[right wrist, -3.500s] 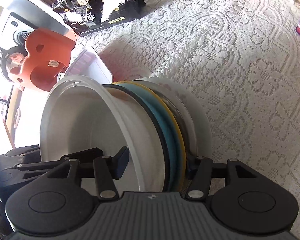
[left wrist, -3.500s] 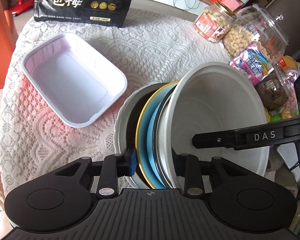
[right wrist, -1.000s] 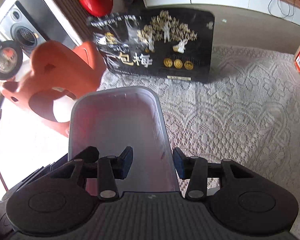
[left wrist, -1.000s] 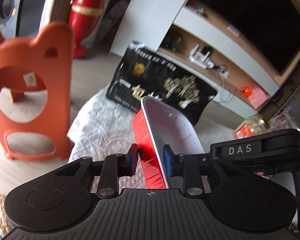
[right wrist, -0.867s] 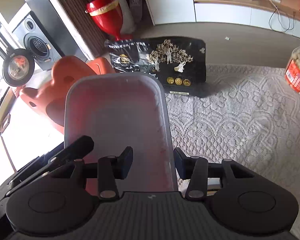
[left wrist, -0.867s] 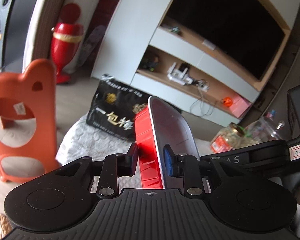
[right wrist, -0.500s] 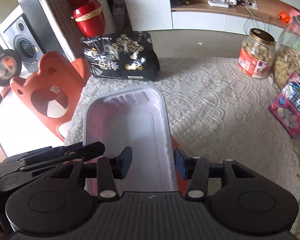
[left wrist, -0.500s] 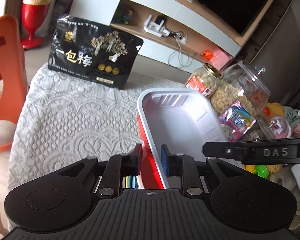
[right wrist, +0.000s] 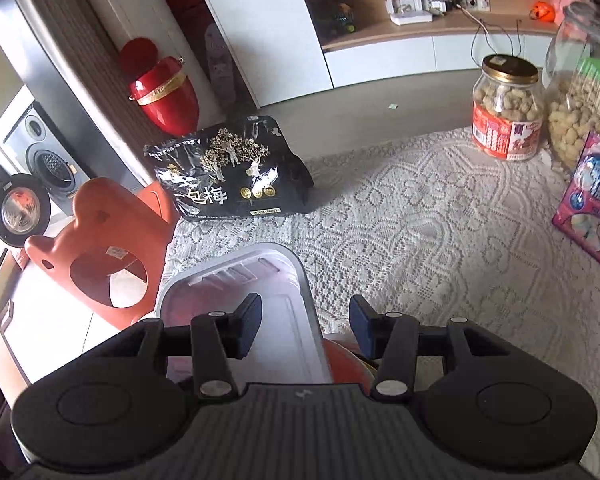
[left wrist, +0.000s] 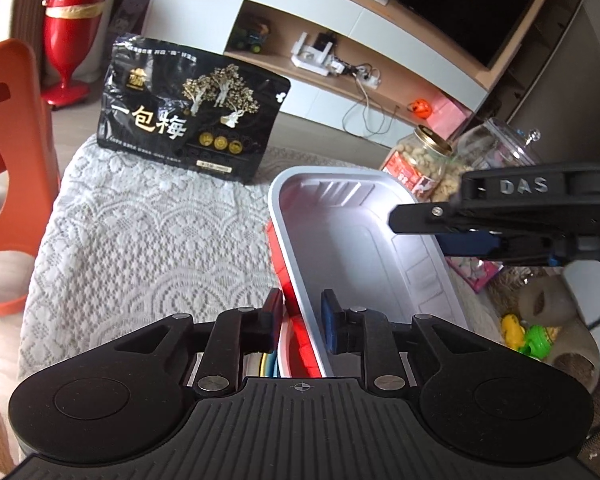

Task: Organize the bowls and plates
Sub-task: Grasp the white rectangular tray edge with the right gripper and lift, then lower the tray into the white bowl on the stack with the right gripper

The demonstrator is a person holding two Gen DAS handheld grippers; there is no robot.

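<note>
The left gripper (left wrist: pixel 300 322) clamps the near left rim of the rectangular tray (left wrist: pixel 352 240), white inside and red outside; its fingers are narrow, one on the red outer wall, one inside. The tray is tilted, held above the lace tablecloth (left wrist: pixel 140 240). Coloured plate edges (left wrist: pixel 266 364) show just below the left finger, probably a stack. The right gripper (right wrist: pixel 304 326) stands half open: the tray's right rim (right wrist: pixel 304 300) lies between its fingers, which are clear of it. A black snack bag (left wrist: pixel 188 108) stands at the table's far edge.
</note>
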